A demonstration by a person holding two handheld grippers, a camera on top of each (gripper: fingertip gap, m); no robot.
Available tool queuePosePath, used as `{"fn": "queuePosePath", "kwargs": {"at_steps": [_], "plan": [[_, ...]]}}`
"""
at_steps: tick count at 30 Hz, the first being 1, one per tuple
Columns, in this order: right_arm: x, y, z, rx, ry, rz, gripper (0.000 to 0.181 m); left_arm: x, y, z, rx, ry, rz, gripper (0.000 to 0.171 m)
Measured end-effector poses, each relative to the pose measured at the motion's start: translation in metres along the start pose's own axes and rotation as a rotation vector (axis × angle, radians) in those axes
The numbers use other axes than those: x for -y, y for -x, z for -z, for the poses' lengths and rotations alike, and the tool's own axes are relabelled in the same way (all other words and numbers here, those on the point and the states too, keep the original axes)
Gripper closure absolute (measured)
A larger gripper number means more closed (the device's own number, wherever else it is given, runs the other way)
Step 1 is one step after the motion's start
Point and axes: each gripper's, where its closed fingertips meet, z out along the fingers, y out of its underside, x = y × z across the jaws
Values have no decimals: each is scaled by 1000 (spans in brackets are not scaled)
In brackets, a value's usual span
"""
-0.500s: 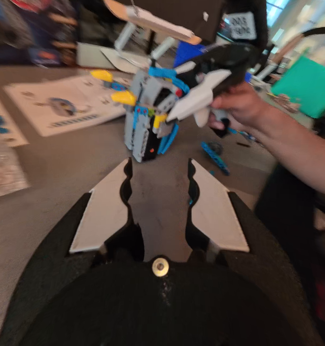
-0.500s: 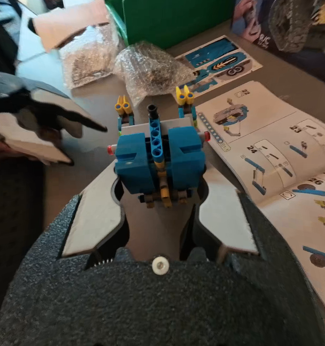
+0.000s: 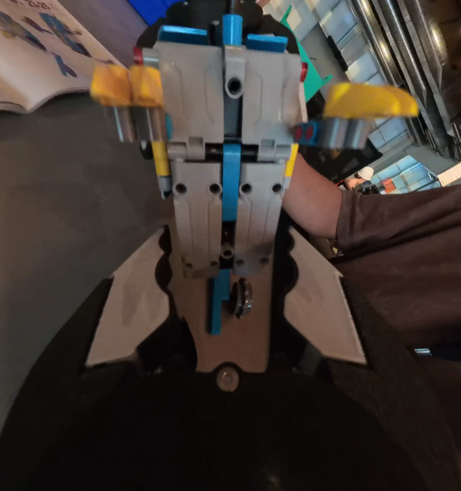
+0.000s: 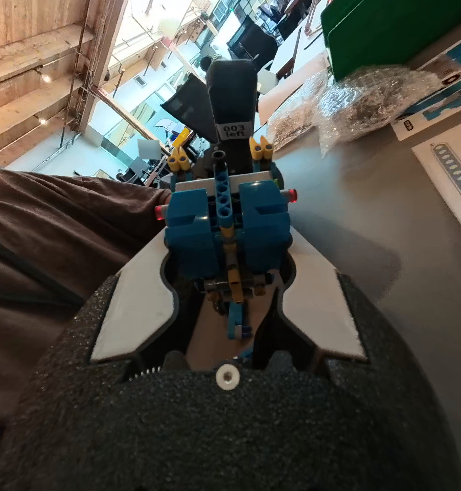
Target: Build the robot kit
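The right hand-held gripper [image 4: 228,263] is clenched on the blue end of a grey, blue and yellow plastic brick-built model [image 4: 226,228], its white fingers [image 4: 141,292] pressed against the two blue blocks. The model is lifted clear of the grey worktop [image 4: 357,239] and tilted. The left hand-held gripper [image 3: 228,255] sits round the model's opposite, grey-panelled end; its white fingers [image 3: 133,300] flank the narrow grey panels, but whether they touch or grip them I cannot tell.

The model has long grey ribbed panels, a blue beam down the middle, yellow pointed pieces sticking out on both sides and small red pins at its corners. A dark gear [image 3: 242,297] shows at its lower end.

Behind it are a person's forearm [image 3: 311,204] and brown sleeve [image 3: 410,239]. On the worktop lie an open printed instruction booklet [image 4: 447,191], crumpled clear plastic bags [image 4: 357,111] holding small parts and, toward the far edge, a green box [image 4: 397,34].
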Motion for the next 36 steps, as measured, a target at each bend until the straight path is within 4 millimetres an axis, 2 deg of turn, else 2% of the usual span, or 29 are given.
{"fn": "queuePosePath", "kwargs": {"at_steps": [1, 4, 8, 10, 13, 16, 18, 21, 23, 27, 29, 31, 34, 36], "plan": [[-2, 0, -1, 11, 9, -10, 104, 0, 0, -4, 1, 2, 21, 103], [-5, -9, -8, -16, 35, -43, 103, -5, 6, -11, 43, 17, 79, 105], [20, -17, -19, -109, -71, 21, 93, 2, 5, -12, 30, -99, 153, 107], [32, -12, -17, -129, -98, 64, 88, 9, 1, -12, 20, -157, 146, 106], [48, 0, 1, -160, -187, 105, 90, 26, -12, -6, -53, -288, 170, 106], [53, 13, 38, -244, -285, 122, 94, 41, -9, 8, 9, -398, 124, 106], [38, 14, 61, -361, -279, 119, 98, 52, -4, 23, 75, -483, 82, 106], [-7, 0, 81, -577, -176, 123, 113, 64, 5, 49, 175, -612, 61, 106], [-52, -8, 77, -652, -38, 38, 116, 66, 13, 62, 278, -638, 16, 105], [-109, 12, 50, -699, 81, 48, 130, 69, 14, 77, 375, -696, -25, 105], [-123, 12, 50, -808, 124, 113, 137, 69, 14, 81, 422, -718, -38, 106], [-125, 8, 51, -883, 123, 151, 142, 70, 11, 81, 432, -722, -60, 106], [-133, 0, 52, -877, 152, 77, 139, 70, 7, 79, 412, -716, -73, 106], [-137, 3, 54, -863, 174, 73, 136, 70, 7, 78, 397, -709, -74, 106]]}}
